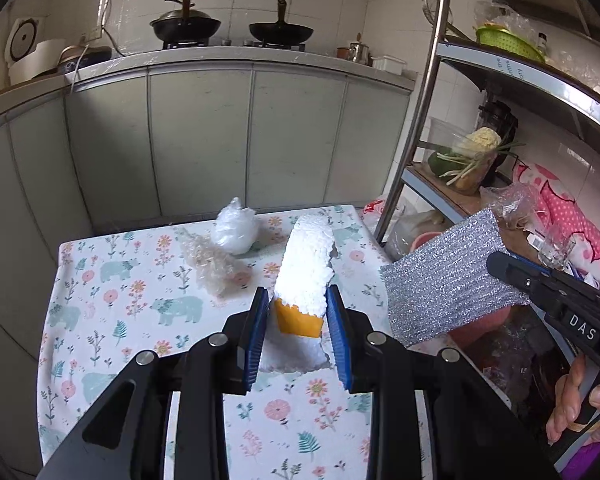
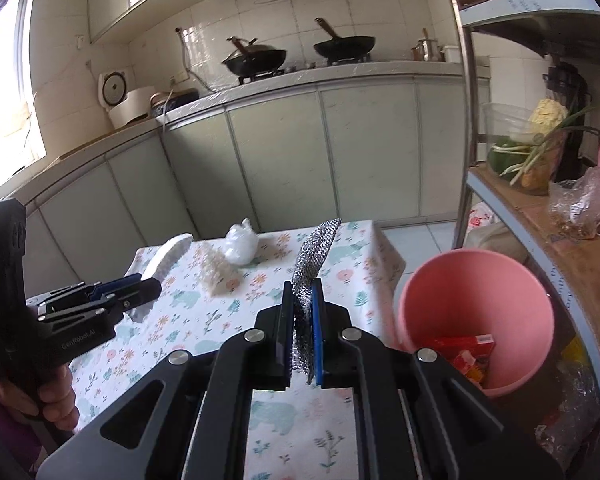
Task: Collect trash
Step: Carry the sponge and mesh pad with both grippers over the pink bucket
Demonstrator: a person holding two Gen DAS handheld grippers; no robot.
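My left gripper [image 1: 298,316] is shut on a white foam strip [image 1: 306,268] with an orange patch and holds it above the floral table [image 1: 140,320]. My right gripper [image 2: 302,316] is shut on a silver glitter scouring pad [image 2: 312,256], also seen in the left wrist view [image 1: 444,276], held over the table's right edge. A pink bin [image 2: 476,320] stands just right of the table with a red packet [image 2: 466,354] inside. A white crumpled plastic bag [image 1: 236,228] and a clear crumpled wrap [image 1: 212,264] lie on the table's far part.
A metal shelf rack [image 2: 540,216] with vegetables and bags stands to the right, close to the bin. Kitchen cabinets [image 1: 204,136] with woks on the stove run behind the table. The left gripper shows in the right wrist view [image 2: 140,292].
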